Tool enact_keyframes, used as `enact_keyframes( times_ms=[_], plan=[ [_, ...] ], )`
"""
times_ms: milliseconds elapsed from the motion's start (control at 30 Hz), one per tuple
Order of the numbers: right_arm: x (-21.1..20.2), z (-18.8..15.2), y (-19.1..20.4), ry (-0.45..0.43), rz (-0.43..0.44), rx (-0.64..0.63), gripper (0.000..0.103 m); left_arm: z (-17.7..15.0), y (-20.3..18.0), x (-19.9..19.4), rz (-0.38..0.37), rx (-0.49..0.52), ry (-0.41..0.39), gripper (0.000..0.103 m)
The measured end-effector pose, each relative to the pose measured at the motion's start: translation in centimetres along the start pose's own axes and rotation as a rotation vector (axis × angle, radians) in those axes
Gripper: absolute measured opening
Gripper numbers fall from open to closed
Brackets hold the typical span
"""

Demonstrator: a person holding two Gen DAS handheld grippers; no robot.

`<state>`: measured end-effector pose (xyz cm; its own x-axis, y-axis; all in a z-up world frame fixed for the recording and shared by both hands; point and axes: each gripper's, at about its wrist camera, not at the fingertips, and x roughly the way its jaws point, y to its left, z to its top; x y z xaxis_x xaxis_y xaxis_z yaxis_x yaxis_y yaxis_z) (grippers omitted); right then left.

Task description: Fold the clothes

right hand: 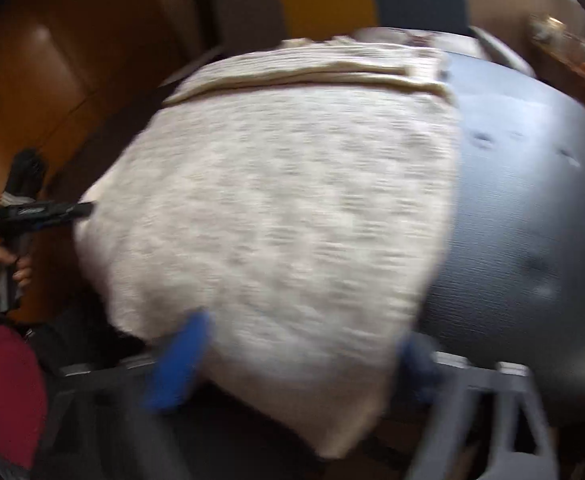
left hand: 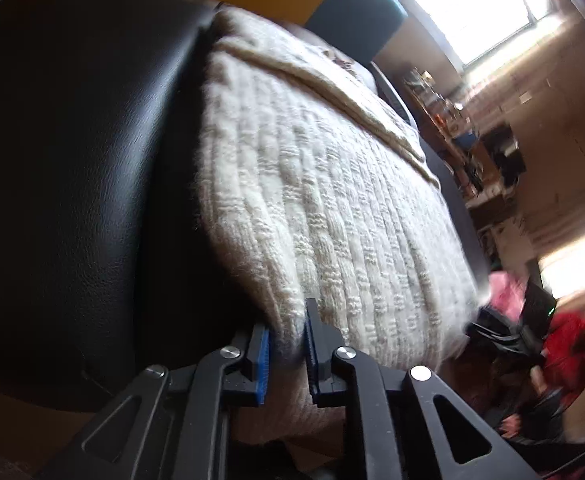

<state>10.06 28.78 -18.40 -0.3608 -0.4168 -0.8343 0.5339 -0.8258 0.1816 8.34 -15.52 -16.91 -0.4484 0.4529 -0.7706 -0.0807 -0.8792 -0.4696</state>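
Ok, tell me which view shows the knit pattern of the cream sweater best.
The left wrist view: the cream sweater is sharp there, its ribbed knit rows plain, with the left gripper shut on its edge. The right wrist view shows more of its outline on the black seat, but motion blur smears the knit.

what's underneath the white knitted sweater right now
A black padded surface shows beside and under the sweater. The left tool pinches its near edge. What lies beneath its middle is covered.
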Motion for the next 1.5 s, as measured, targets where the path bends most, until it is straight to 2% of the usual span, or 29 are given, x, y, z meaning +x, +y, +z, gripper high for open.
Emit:
enact_keyframes(
  times_ms=[33,67,133,200,267,300,333,367,467,600,800,867,1000,1067,1233,1400,1500],
  plan=[
    [0.6,0.1,1.0,0.023,-0.046,-0.036,0.103,-0.3,-0.6,0.0,0.009,0.026,-0.013,0.025],
    [0.9,0.4,1.5,0.049,-0.079,-0.055,0.103,-0.5,-0.9,-0.1,0.014,0.040,-0.026,0.027],
    [0.7,0.7,1.4,0.064,-0.080,-0.027,0.103,-0.7,-0.9,-0.1,0.020,0.026,-0.045,0.028],
    [-0.1,0.6,0.2,0.034,-0.046,0.052,0.092,-0.6,-0.5,-0.1,0.013,-0.008,-0.048,0.028],
    [-1.0,0.3,-1.1,0.009,-0.069,0.105,0.047,-0.4,0.0,-0.2,0.004,-0.044,-0.041,0.026],
    [-1.5,0.1,-2.0,-0.007,-0.060,0.151,0.036,-0.3,0.3,-0.2,0.000,-0.061,-0.038,0.014],
    [-1.8,-0.1,-2.6,-0.020,-0.050,0.183,0.020,-0.3,0.5,-0.1,0.005,-0.070,-0.035,0.011],
    [-1.9,-0.2,-2.6,-0.026,-0.039,0.195,0.017,-0.4,0.7,-0.1,0.001,-0.079,-0.039,0.010],
    [-2.2,-0.6,-2.8,-0.045,-0.007,0.232,0.015,-0.8,0.2,-0.3,0.021,-0.045,-0.049,0.009],
    [-2.2,-1.1,-2.8,-0.057,0.067,0.276,0.014,-1.6,0.8,-0.5,-0.072,-0.073,-0.020,0.008],
    [-2.3,-2.1,-4.3,-0.061,0.224,0.370,0.014,-2.1,2.6,-1.7,-0.156,-0.077,0.005,0.008],
    [-2.2,-2.1,-4.8,-0.056,0.259,0.389,0.014,-1.9,2.9,-1.8,-0.209,-0.098,0.011,0.008],
    [-2.8,-1.0,-6.0,-0.093,0.353,0.432,0.014,-1.2,4.1,-3.9,-0.376,-0.132,-0.028,0.008],
    [-3.2,-0.3,-6.2,-0.114,0.383,0.442,0.014,-0.8,4.4,-4.3,-0.421,-0.151,-0.043,0.008],
    [-3.7,3.3,-7.3,-0.163,0.429,0.450,0.014,1.4,4.7,-5.0,-0.516,-0.187,-0.124,0.008],
    [-3.4,9.0,-8.8,-0.201,0.427,0.416,0.014,6.4,4.1,-6.0,-0.613,-0.166,-0.232,0.008],
    [-2.8,13.3,-10.1,-0.220,0.421,0.387,0.014,11.2,3.9,-5.7,-0.643,-0.148,-0.297,0.008]
  ],
)
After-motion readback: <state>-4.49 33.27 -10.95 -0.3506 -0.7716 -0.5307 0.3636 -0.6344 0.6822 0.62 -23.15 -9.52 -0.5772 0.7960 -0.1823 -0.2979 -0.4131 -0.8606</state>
